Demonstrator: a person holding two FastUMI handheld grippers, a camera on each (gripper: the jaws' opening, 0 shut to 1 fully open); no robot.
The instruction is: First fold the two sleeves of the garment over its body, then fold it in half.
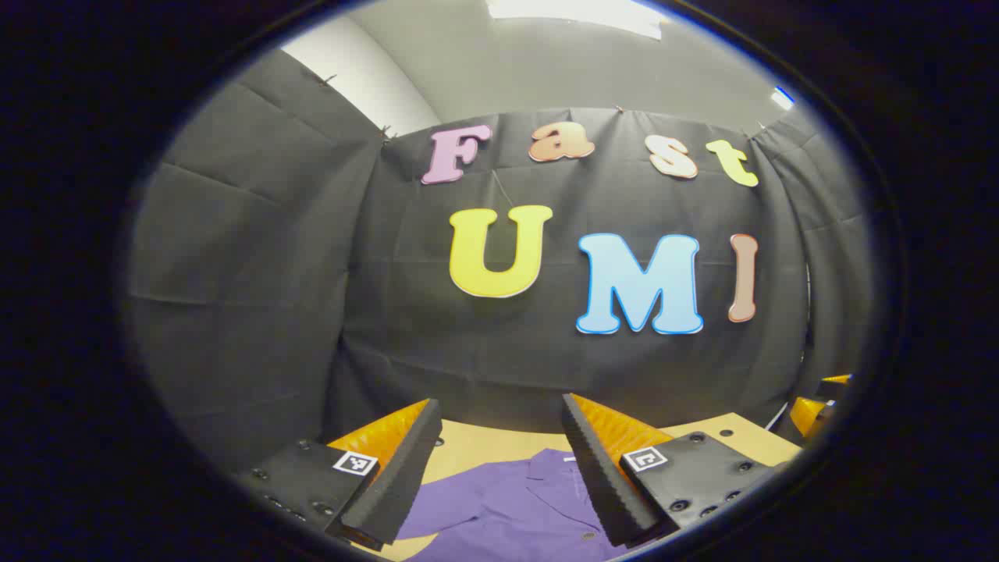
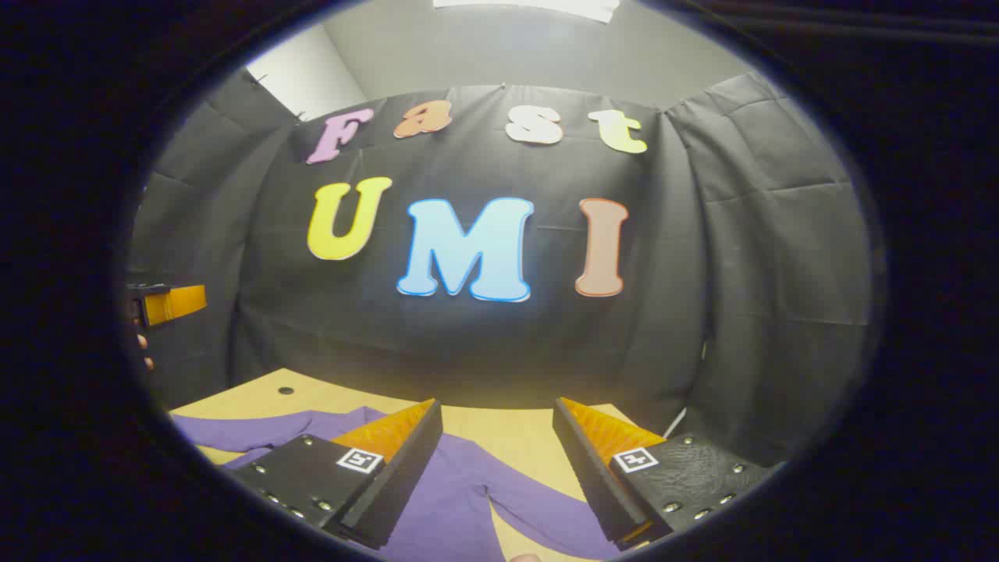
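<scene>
A purple collared shirt lies spread on a light wooden table. In the left gripper view my left gripper is held open above the shirt's collar area, nothing between its fingers. In the right gripper view the same purple shirt shows a sleeve running toward the lower right, and another part stretching left. My right gripper stands open above the shirt, holding nothing. The right gripper shows at the right edge of the left gripper view, and the left gripper with fingers of the hand holding it at the left edge of the right gripper view.
Black cloth walls close the booth behind and on both sides of the table. Small dark holes dot the tabletop. A bright ceiling light is overhead.
</scene>
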